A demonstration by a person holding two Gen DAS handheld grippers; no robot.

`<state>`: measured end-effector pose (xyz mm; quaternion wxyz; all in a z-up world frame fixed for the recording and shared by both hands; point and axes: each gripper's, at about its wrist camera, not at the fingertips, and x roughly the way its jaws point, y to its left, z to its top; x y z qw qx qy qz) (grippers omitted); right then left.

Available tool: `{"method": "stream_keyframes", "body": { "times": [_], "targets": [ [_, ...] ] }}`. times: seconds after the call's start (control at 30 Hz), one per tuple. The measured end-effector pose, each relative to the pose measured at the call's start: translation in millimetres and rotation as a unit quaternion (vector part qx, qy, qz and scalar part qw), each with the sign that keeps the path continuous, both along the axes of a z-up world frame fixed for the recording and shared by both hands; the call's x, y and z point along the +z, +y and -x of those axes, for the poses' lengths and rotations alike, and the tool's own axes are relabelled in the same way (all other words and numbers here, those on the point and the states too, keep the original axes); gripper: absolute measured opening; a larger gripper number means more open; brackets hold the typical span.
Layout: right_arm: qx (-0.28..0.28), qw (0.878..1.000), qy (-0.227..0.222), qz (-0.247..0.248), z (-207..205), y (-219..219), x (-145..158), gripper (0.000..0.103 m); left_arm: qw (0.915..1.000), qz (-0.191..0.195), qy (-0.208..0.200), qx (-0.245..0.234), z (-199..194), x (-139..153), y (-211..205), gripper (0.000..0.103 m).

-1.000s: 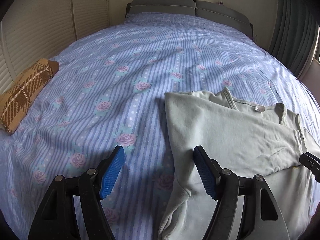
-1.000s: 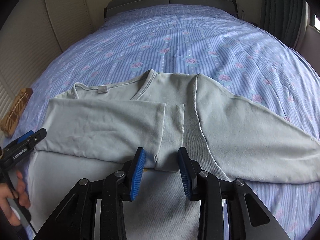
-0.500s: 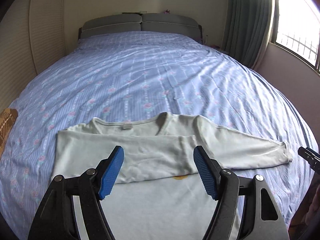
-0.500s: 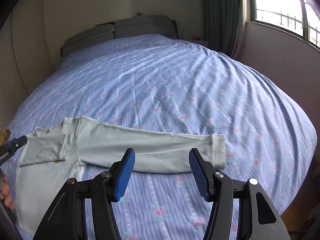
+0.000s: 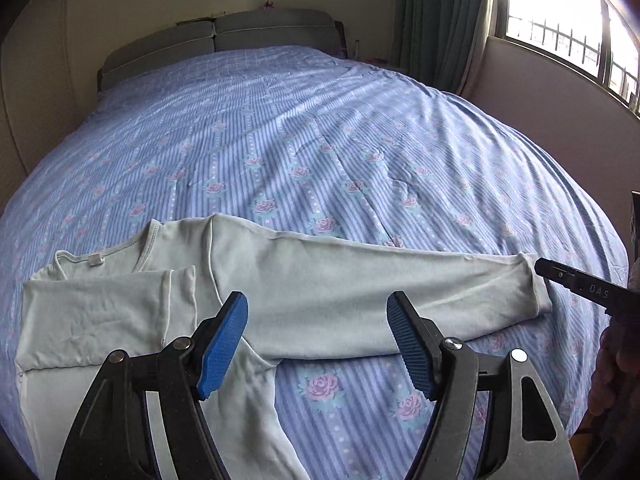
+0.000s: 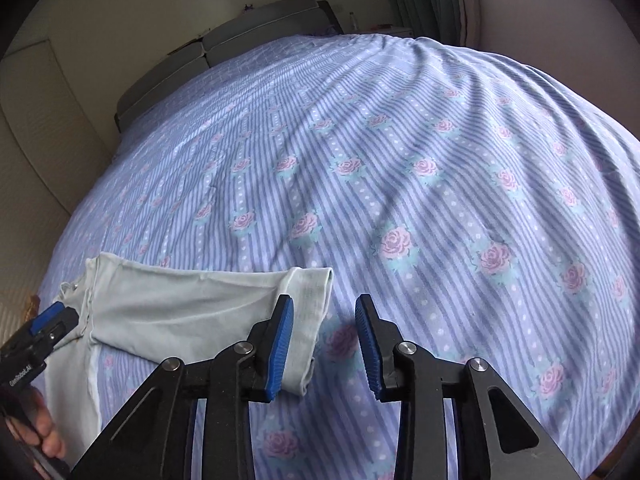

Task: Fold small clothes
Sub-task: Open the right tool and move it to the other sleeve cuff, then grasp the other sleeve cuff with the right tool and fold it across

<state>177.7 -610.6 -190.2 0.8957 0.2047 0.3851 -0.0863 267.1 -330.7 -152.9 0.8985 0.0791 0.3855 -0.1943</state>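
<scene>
soft matt cloth shirt (image 5: 320,292), striped cotton bedspread (image 5: 320,140)

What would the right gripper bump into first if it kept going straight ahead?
Probably the blue striped, rose-patterned bedspread. The open right gripper has the pale green shirt sleeve's cuff beside its left finger, not squarely between them.

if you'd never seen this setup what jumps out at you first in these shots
A pale green long-sleeved top lies flat on the blue rose-print bedspread, one sleeve folded across its chest, the other stretched out sideways. The open right gripper hovers at that sleeve's cuff.
</scene>
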Motion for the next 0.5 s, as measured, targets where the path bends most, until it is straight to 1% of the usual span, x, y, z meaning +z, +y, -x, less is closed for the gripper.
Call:
{"method": "stream_keyframes", "body": {
  "times": [0.1, 0.17, 0.2, 0.27, 0.3, 0.33, 0.4, 0.5],
  "targets": [
    [0.016, 1.000, -0.007, -0.012, -12.8, -7.1, -6.4, 0.033, 0.9999, -0.001, -0.001, 0.010, -4.0, -3.9, 1.1, 0.072],
    [0.024, 0.999, -0.002, -0.024, -21.7, -10.5, -13.1, 0.032, 0.9998, -0.001, -0.004, 0.018, -7.9, -4.3, 1.7, 0.072],
    [0.028, 0.999, -0.002, -0.030, -24.3, -11.0, -16.1, 0.028, 0.9997, -0.001, -0.006, 0.022, -9.3, -4.6, 2.5, 0.072],
    [0.036, 0.999, -0.006, -0.039, -25.3, -12.2, -18.7, 0.022, 0.9996, -0.002, -0.006, 0.027, -11.2, -5.7, 4.5, 0.072],
    [0.044, 0.998, -0.009, -0.045, -25.9, -11.2, -19.2, 0.014, 0.9996, -0.004, -0.004, 0.028, -12.1, -6.5, 5.0, 0.072],
    [0.051, 0.998, -0.011, -0.047, -26.0, -9.6, -19.4, 0.013, 0.9996, -0.006, -0.003, 0.029, -12.8, -7.2, 5.9, 0.072],
    [0.051, 0.998, -0.011, -0.033, -24.7, -5.0, -17.8, 0.009, 0.9995, -0.008, -0.003, 0.030, -12.3, -6.9, 8.1, 0.072],
    [0.038, 0.999, -0.021, -0.028, -19.4, -1.8, -11.3, 0.008, 0.9993, -0.012, -0.008, 0.034, -9.8, -2.7, 14.7, 0.072]
  ]
}}
